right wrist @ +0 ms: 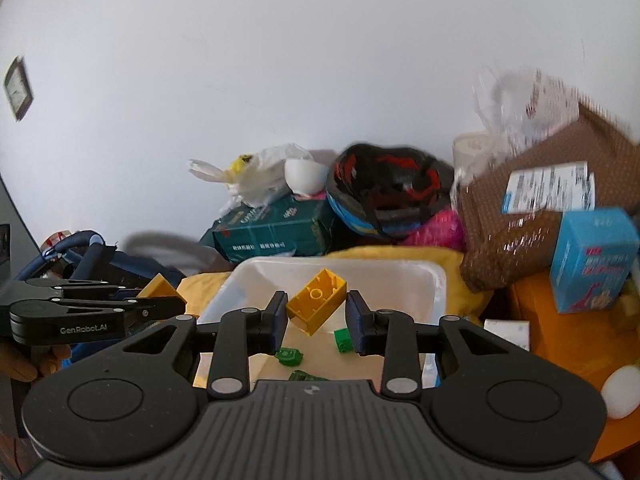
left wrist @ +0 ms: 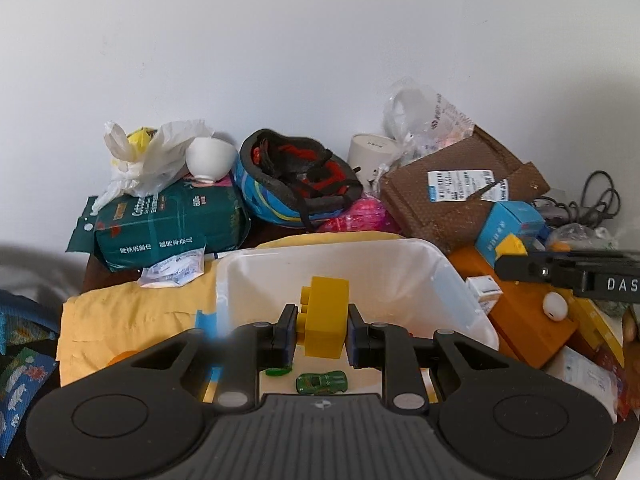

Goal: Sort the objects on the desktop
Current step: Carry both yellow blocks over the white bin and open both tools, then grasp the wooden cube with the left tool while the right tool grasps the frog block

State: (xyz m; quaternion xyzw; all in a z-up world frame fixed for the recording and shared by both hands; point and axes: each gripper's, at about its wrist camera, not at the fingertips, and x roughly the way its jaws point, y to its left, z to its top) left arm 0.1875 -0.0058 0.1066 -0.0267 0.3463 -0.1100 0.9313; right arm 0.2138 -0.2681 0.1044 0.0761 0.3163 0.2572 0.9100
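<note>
My left gripper (left wrist: 322,330) is shut on a yellow building brick (left wrist: 325,316) and holds it over the near edge of a white plastic bin (left wrist: 400,256). A green toy car (left wrist: 321,382) lies in the bin below it. In the right wrist view my right gripper (right wrist: 317,314) has its jaws apart around a second yellow brick (right wrist: 317,305), which hangs tilted over the same bin (right wrist: 436,280); its left corner touches the left pad, the right pad stands clear. Green toy pieces (right wrist: 343,339) lie in the bin. The left gripper with its brick (right wrist: 158,286) shows at the left.
Against the wall stand a green pack (left wrist: 168,220) with a white bowl (left wrist: 211,159), a blue helmet (left wrist: 296,180), a brown parcel (left wrist: 456,196), a blue box (right wrist: 592,260) and an orange box (left wrist: 528,320) with a white egg-shaped case (left wrist: 555,306). A yellow cloth (left wrist: 132,316) lies under the bin.
</note>
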